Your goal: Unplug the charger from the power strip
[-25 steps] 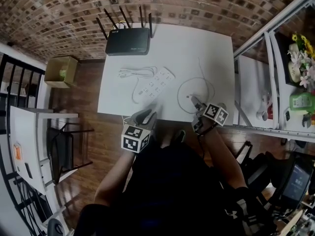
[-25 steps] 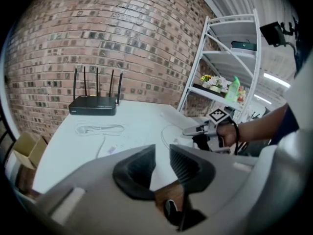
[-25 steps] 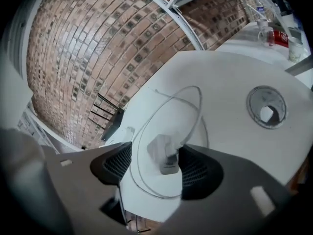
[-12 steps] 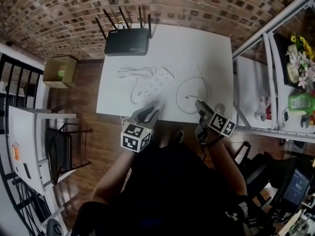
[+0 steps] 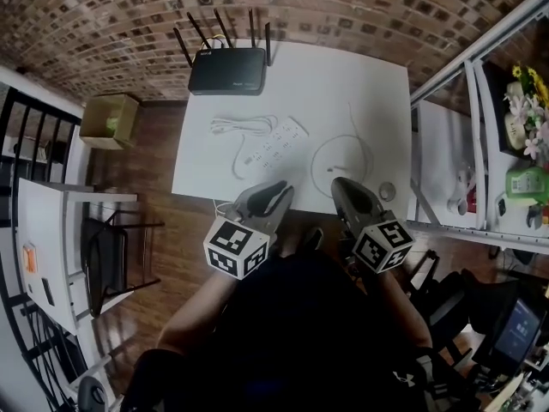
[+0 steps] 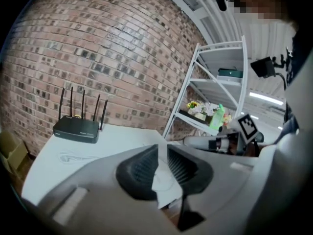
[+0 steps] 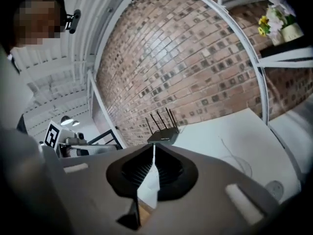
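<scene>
A white power strip (image 5: 276, 142) lies mid-table on the white table (image 5: 343, 75), its own cord (image 5: 243, 127) bunched to its left. To its right, apart from the strip, lies a thin white charger cable (image 5: 341, 155) in a loose loop, also seen in the right gripper view (image 7: 234, 155). Both grippers hang in the air above the table's near edge. My left gripper (image 5: 279, 189) (image 6: 162, 148) is closing, with a slim gap left and nothing between its jaws. My right gripper (image 5: 339, 183) (image 7: 154, 151) is shut and empty.
A black router (image 5: 227, 70) (image 6: 77, 129) (image 7: 163, 134) stands at the table's far edge against the brick wall. A small round disc (image 5: 388, 191) lies near the front right corner. A white metal shelf (image 5: 467, 101) stands to the right, a cardboard box (image 5: 107, 123) on the floor to the left.
Both grippers have risen from the table's front edge toward the head camera. The right jaws went from wide open to shut and that gripper rolled. The left jaws narrowed.
</scene>
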A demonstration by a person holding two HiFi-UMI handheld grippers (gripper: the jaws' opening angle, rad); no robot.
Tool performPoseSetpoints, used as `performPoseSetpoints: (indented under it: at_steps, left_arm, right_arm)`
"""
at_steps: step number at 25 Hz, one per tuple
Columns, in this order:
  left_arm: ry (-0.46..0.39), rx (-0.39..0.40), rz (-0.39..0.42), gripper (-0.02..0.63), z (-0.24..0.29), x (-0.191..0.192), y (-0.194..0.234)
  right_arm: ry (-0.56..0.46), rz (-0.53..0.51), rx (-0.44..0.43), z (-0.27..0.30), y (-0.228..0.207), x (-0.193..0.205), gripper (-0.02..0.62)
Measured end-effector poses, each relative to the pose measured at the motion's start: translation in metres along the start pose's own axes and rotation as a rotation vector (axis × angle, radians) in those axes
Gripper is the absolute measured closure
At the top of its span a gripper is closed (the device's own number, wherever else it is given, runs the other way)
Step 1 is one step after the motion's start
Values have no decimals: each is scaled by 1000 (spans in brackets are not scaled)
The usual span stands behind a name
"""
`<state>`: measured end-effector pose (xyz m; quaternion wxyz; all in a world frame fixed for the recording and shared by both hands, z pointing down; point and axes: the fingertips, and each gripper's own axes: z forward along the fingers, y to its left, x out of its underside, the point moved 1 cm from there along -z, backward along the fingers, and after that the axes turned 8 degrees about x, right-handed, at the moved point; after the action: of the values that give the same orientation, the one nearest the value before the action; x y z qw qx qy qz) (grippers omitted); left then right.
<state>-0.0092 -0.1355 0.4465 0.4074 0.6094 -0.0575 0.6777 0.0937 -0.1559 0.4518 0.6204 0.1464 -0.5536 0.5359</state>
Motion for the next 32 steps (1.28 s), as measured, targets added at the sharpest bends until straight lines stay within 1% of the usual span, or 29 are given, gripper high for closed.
performPoseSetpoints:
  at_steps: [4, 7, 13, 22, 32]
  left_arm:
    - [-43, 20, 7, 551, -4, -15, -15]
    - [-50, 21, 9, 552, -6, -16, -19]
    - [-47, 18, -2, 552, -9, -16, -16]
    - [-48, 23, 14, 552, -8, -20, -18]
    - [-38, 26, 25, 552, -8, -22, -18]
  right_arm:
    - [-26, -84, -21, -4, 18, -7, 578]
    - [-41, -111, -27, -5, 22, -9, 578]
    - [-45, -130, -35, -3, 28, -10, 578]
    - [-45, -149, -26, -6, 26, -14, 578]
    - [-50, -141, -8, -8, 20, -19, 578]
